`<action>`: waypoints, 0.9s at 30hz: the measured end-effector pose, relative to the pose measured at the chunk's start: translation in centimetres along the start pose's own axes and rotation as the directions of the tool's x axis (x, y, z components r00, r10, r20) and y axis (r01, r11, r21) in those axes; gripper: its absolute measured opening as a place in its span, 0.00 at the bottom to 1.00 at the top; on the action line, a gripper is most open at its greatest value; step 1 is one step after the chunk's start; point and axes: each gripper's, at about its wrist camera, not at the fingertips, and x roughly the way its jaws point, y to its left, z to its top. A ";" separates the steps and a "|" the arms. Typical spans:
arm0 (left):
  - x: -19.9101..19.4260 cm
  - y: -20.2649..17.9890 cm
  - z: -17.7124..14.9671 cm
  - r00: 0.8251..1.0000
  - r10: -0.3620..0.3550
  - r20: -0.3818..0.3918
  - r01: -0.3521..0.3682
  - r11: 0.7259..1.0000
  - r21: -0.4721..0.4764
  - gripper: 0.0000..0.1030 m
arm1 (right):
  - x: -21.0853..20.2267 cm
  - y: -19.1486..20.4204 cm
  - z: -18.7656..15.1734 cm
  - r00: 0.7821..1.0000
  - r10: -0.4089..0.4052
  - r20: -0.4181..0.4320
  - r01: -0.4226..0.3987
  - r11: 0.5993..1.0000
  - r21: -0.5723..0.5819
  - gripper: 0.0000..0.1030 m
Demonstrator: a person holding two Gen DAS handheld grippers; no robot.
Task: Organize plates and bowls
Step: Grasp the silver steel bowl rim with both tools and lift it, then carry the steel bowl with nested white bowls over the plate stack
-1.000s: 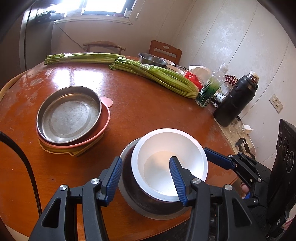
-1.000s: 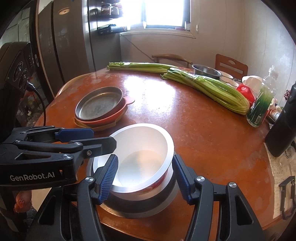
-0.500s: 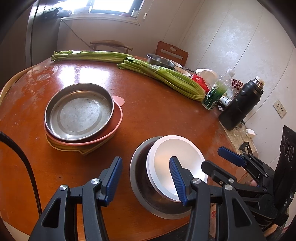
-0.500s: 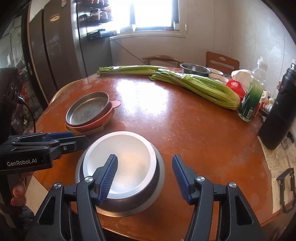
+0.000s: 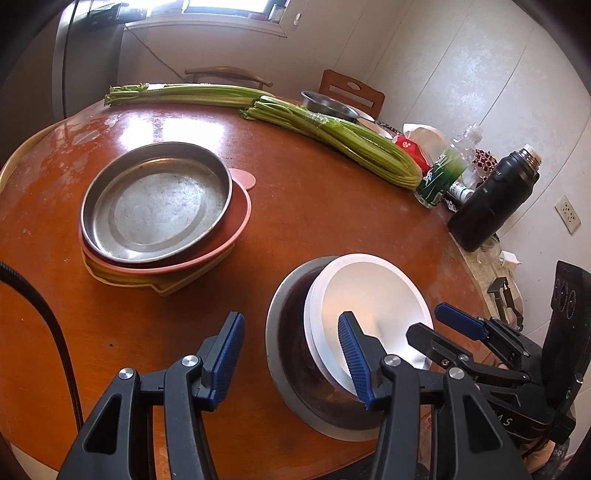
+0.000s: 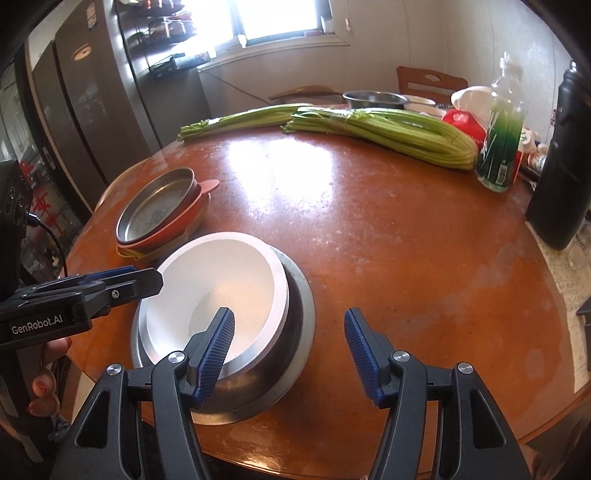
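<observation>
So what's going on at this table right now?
A person holding a gripper in each hand is sorting dishes. The white bowl sits nested in the steel bowl near the table edge. The right gripper is opening, with one finger over the white bowl, gripping nothing. The left gripper hangs open beside it. A steel plate tops a stack of plates nearby.

A bright window (image 6: 280, 18) throws glare across the round wooden bench (image 6: 388, 229). Pale panelled walls (image 5: 461, 74), two chairs (image 5: 352, 92) behind, a dark fridge (image 6: 92, 110) to one side.
</observation>
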 end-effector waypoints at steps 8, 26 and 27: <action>1.2 -0.1 0.0 0.999 -0.022 -0.028 0.022 1.000 0.000 0.51 | 1.2 -0.1 -0.5 0.997 0.058 -0.045 -0.056 0.997 0.044 0.67; 3.5 0.0 -0.2 0.994 -0.061 -0.087 0.060 0.998 -0.010 0.54 | 3.8 1.4 -1.1 0.983 0.125 -0.136 -0.123 0.992 0.026 0.68; 3.7 0.0 -0.2 0.993 -0.068 -0.093 0.068 0.998 -0.010 0.54 | 3.8 1.6 -1.0 0.983 0.128 -0.134 -0.127 0.992 0.021 0.68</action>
